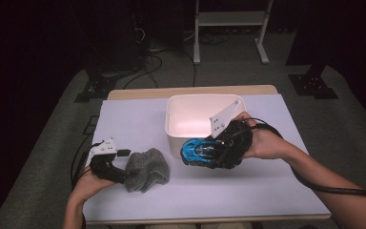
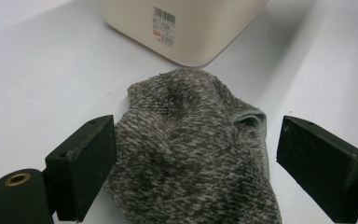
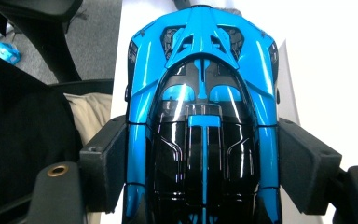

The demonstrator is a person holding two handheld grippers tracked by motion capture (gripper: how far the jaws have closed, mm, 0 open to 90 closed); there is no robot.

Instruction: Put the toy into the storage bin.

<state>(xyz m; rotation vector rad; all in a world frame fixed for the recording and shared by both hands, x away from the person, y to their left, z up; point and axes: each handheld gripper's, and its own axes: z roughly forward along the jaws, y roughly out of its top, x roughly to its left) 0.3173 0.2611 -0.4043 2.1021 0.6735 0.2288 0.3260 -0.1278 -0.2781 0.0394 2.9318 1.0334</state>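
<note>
Right gripper view showed my right hand-held gripper (image 3: 200, 163) clenched on the blue toy car (image 3: 203, 116), lifted beside the white bin (image 1: 181, 133) at twelve o'clock, probably awaiting dropping in, while my left hand-held gripper (image 2: 191, 158) gaped around the grey sock (image 2: 191, 154) on the table (image 1: 248, 186).

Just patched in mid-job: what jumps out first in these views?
The bright blue and black toy car, gripped in the right tongs and held in front of the white bin, just right of the table's middle. Next, the grey fuzzy cloth lying at the left, between the open left tongs.
</note>
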